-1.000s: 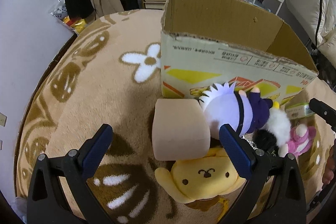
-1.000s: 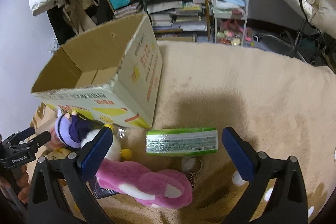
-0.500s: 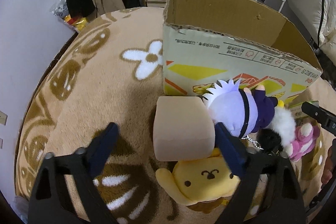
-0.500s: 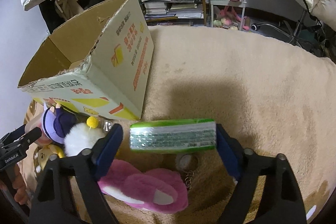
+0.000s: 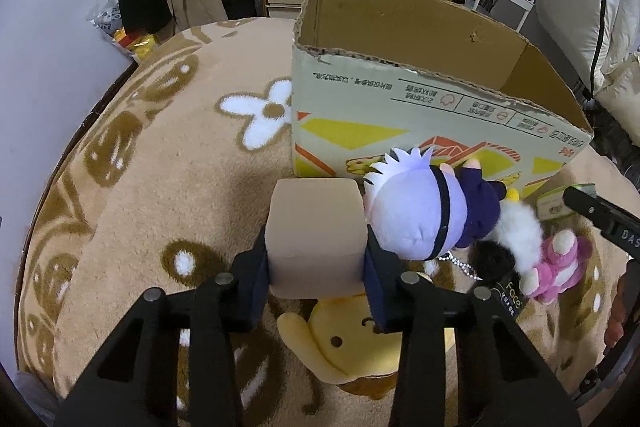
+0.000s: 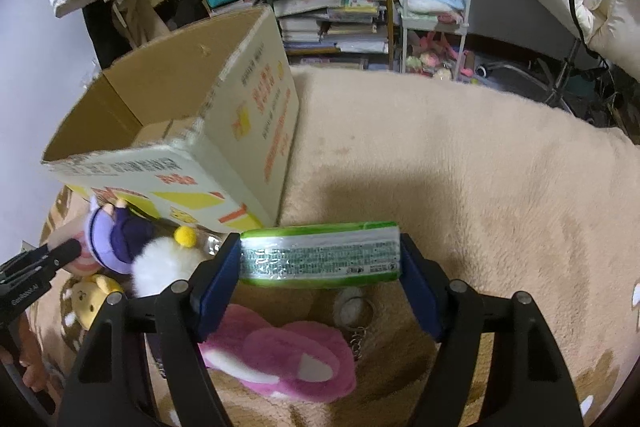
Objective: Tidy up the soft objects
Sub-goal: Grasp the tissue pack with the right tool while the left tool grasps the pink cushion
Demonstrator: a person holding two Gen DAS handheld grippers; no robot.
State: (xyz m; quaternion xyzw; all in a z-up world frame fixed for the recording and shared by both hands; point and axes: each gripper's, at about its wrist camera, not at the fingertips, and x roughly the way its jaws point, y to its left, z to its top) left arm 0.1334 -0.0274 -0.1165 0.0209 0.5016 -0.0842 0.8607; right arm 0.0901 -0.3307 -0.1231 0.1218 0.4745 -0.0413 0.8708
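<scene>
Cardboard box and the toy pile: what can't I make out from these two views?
- Cardboard box floor: hidden by its front wall, both views.
- Yellow plush: left view, half covered by the left hand-held gripper and foam block.
- Keyring: right view, too small.

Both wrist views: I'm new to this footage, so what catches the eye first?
The open cardboard box with yellow print stands on the tan plush rug. The left gripper clamps a tan foam cube beside a lavender-headed plush doll; the right gripper clamps a green wrapped packet above a pink plush toy.
</scene>
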